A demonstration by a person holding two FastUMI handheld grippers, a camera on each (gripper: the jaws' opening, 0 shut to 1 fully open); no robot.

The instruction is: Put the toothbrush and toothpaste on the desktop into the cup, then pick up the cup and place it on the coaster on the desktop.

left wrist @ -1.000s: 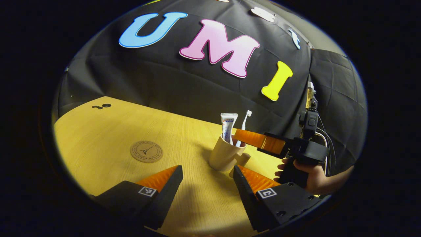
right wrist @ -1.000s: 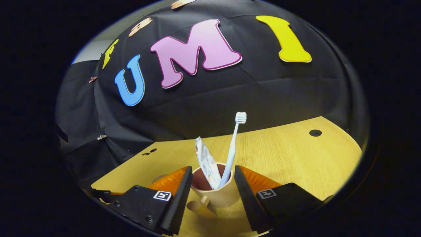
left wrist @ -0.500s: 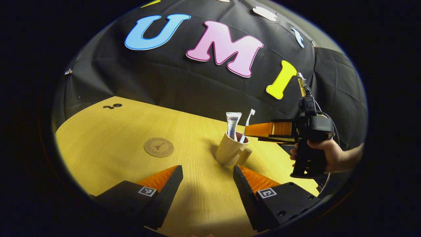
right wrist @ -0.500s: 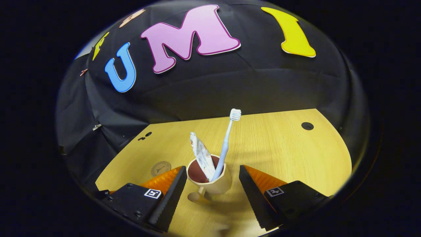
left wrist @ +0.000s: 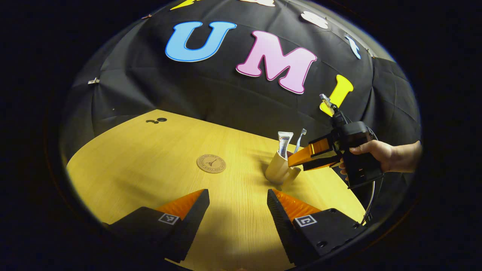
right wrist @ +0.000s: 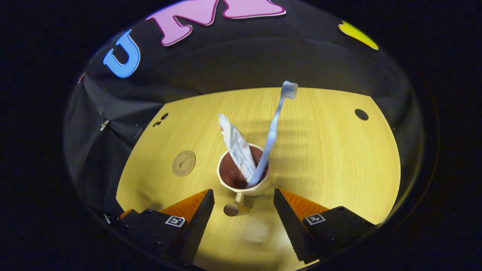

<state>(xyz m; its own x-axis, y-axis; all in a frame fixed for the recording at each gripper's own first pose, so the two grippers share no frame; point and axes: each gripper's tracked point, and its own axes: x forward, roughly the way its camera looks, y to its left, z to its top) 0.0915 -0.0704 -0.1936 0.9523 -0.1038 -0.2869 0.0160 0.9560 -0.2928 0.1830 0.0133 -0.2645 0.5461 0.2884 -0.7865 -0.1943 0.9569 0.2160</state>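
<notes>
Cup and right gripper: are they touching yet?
Apart. The right gripper view shows the right gripper open, with bare desktop between its fingers and the cup, handle included.

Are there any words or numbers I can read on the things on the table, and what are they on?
Toothpaste: printed writing, too blurred to read.
Coaster: ring of tiny letters round a tower drawing, too small to read.
Left gripper: square code marks, no words.
</notes>
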